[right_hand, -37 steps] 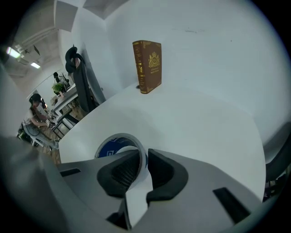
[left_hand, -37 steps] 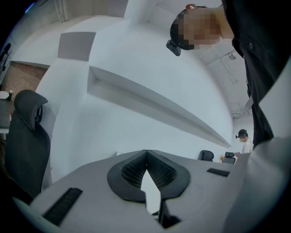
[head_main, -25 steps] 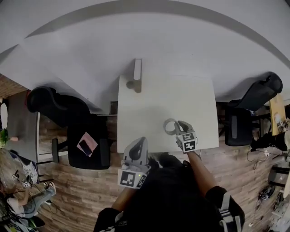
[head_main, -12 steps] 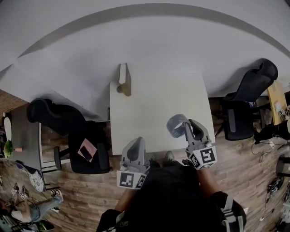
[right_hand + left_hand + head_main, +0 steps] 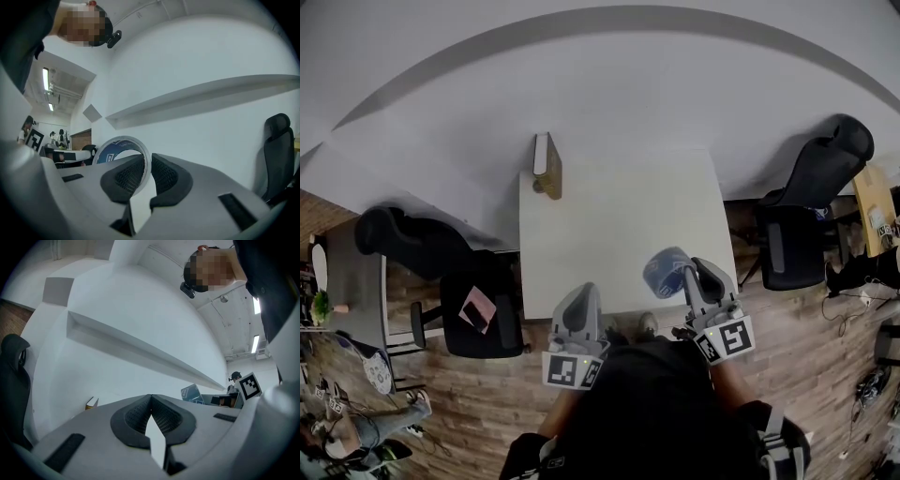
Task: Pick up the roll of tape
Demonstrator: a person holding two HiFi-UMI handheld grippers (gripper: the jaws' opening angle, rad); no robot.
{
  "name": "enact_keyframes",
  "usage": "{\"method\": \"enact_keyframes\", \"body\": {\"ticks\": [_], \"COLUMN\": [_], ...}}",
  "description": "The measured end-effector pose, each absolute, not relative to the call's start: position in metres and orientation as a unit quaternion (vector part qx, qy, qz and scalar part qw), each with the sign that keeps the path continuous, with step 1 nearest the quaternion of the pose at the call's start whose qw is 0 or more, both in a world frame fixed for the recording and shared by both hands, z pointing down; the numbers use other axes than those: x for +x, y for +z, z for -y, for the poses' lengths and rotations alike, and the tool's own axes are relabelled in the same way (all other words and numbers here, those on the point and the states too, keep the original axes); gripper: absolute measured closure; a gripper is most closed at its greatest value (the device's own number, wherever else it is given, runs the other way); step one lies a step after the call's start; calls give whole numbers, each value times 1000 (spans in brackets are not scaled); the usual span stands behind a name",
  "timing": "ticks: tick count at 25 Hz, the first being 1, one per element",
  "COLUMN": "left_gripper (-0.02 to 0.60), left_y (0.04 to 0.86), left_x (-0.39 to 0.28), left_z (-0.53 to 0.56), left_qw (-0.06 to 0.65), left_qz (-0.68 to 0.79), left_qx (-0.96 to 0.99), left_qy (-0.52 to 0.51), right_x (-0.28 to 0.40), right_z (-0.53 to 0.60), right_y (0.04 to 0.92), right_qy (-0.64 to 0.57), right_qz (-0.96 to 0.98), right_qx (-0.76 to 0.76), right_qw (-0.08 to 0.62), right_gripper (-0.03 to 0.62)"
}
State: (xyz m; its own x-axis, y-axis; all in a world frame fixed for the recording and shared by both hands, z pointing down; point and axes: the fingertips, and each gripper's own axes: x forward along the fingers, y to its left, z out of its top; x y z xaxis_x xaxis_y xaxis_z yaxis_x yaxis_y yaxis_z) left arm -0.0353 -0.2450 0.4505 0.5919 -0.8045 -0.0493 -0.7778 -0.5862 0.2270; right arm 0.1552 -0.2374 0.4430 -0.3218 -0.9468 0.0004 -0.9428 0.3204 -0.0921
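Note:
The roll of tape [image 5: 664, 271], blue-sided with a pale rim, hangs in the air above the front right part of the white table [image 5: 609, 216]. My right gripper [image 5: 682, 274] is shut on the roll's wall. In the right gripper view one pad sits inside the tape roll [image 5: 117, 149] and the other outside it, with the right gripper [image 5: 146, 171] pointing level. My left gripper [image 5: 584, 294] hovers at the table's front edge, shut and holding nothing. The left gripper [image 5: 150, 409] shows its pads touching at the tips.
A small wooden block [image 5: 546, 161] stands at the table's far left corner. A black chair [image 5: 422, 239] with a pink pad and phone [image 5: 478, 305] on its seat is at the left, another black chair [image 5: 825, 183] at the right. The floor is wood planks.
The right gripper has risen off the table with the tape roll in it and come nearer to me. The left gripper has shifted a little along the table's front edge.

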Motion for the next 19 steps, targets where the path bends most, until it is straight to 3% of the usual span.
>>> {"method": "enact_keyframes", "body": {"ticks": [19], "left_gripper": [558], "left_y": [451], "left_x": [-24], "left_z": [236], "left_qw": [87], "left_qz": [443], "left_qx": [890], "left_qy": [-67], "right_x": [162], "right_z": [235], "right_y": [444], "right_qy": [-42], "right_qz": [-813], "right_qx": [-580], "right_qw": [34], "right_gripper": [530]}}
